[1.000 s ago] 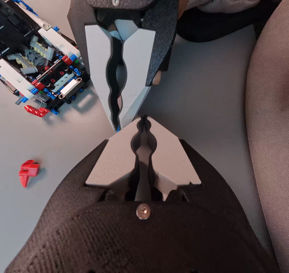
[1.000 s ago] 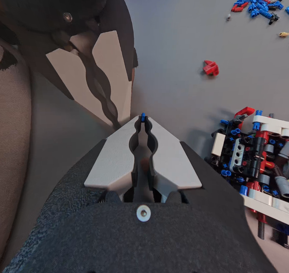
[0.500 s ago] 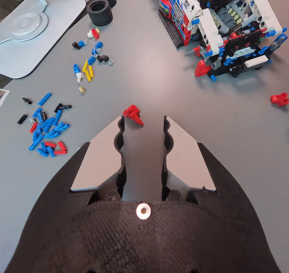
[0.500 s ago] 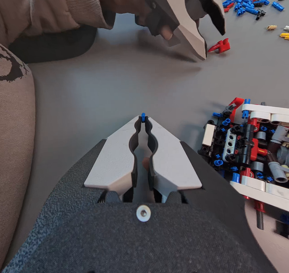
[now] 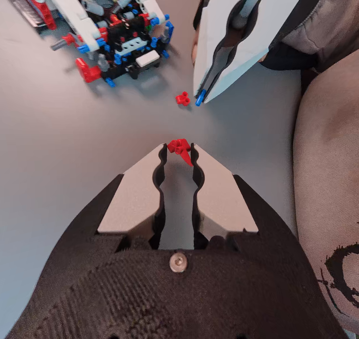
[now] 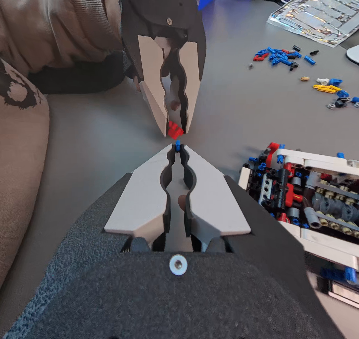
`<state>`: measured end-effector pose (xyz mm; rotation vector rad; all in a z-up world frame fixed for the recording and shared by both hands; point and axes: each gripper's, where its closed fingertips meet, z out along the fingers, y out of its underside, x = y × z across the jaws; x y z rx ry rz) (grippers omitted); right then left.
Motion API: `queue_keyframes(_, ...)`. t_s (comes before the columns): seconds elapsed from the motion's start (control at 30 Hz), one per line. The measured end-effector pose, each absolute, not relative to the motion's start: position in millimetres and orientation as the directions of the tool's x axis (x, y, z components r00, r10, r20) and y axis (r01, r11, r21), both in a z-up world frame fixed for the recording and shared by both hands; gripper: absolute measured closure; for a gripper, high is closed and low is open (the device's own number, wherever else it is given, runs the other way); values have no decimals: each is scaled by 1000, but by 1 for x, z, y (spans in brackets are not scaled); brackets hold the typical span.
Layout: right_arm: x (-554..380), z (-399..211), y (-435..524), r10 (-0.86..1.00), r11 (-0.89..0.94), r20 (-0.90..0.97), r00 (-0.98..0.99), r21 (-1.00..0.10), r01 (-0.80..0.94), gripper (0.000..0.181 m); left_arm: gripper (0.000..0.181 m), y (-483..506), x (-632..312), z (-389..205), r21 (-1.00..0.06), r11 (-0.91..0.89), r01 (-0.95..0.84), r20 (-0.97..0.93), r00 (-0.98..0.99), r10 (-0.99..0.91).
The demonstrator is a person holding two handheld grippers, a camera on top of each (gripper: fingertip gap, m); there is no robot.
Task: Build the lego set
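My left gripper [image 5: 179, 145] is shut on a small red angled piece [image 5: 179, 150], pinched at the fingertips. It shows in the right wrist view [image 6: 175, 132] pointing towards me, with the red piece [image 6: 174, 130] at its tips. My right gripper [image 6: 177, 146] is shut on a short blue pin [image 6: 177, 145] that sticks out past the tips. It also shows in the left wrist view [image 5: 201, 98], with the pin [image 5: 200, 97]. The two grippers face each other, tips a little apart. The part-built lego car [image 5: 120, 30] [image 6: 303, 193] stands beside them.
A small red connector [image 5: 182, 97] lies on the grey table beside the blue pin. Farther off lie a heap of blue pins [image 6: 279, 56], yellow and mixed small parts [image 6: 328, 89] and an instruction booklet [image 6: 318, 13]. A person's brown sleeve and body [image 6: 21, 155] close the near side. The left gripper's tips are roughly 5 centimetres from the right gripper's. About 5 centimetres separates my right fingertips from the small red connector [image 5: 182, 97].
My left gripper was open over the red piece on the table; it has shut on it and swung round to face the right gripper. The right gripper has kept the blue pin.
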<state>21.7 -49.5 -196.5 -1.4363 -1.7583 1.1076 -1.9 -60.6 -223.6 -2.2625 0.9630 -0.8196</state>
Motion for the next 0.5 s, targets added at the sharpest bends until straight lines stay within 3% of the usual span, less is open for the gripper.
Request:
queue_keyframes(0.13,22,-201,-76,940,167,3,-340,-875,454,179,159,-78,26,-222,-673,-583,-454,336,515,-789)
queue_keyframes(0.33,29,-230,-76,904,387,188,-385,-743,546,179,156,-87,43,-207,-721,-574,-388,376,477,-795)
queue_keyframes(0.5,31,-228,-66,924,346,166,-344,-747,568,179,143,-86,33,-199,-770,-499,-398,296,469,-832)
